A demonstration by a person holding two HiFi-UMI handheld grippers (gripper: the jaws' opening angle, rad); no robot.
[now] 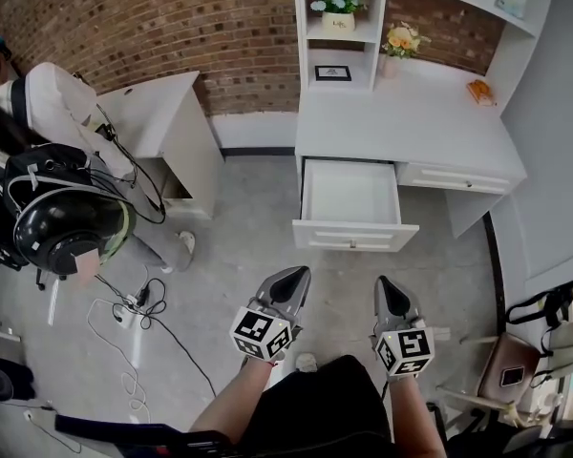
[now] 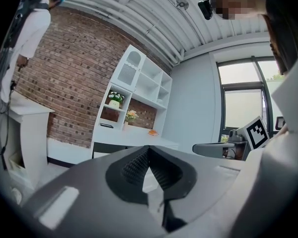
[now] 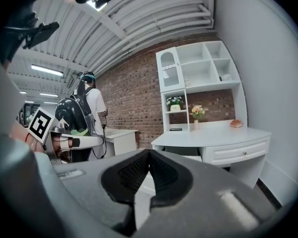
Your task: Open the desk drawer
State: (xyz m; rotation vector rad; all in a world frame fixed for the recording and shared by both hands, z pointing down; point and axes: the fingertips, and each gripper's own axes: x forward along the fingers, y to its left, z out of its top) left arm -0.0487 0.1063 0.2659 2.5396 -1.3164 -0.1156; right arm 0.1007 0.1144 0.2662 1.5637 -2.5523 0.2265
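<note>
The white desk [image 1: 411, 122] stands against the brick wall. Its left drawer [image 1: 350, 193] is pulled far out and looks empty; the drawer front [image 1: 355, 238] faces me. The drawer at the right [image 1: 456, 177] is closed. Both grippers are held close to my body over the floor, well short of the desk. My left gripper [image 1: 295, 275] [image 2: 148, 148] is shut with nothing between its jaws. My right gripper [image 1: 387, 284] [image 3: 149, 151] is also shut and empty. Both point toward the desk.
A person with a black helmet and backpack [image 1: 67, 219] stands at the left beside a second white desk [image 1: 162, 122]. Cables [image 1: 143, 322] lie on the floor there. A shelf unit with flowers [image 1: 339, 12] tops the desk. A bag and chair [image 1: 516, 370] are at the right.
</note>
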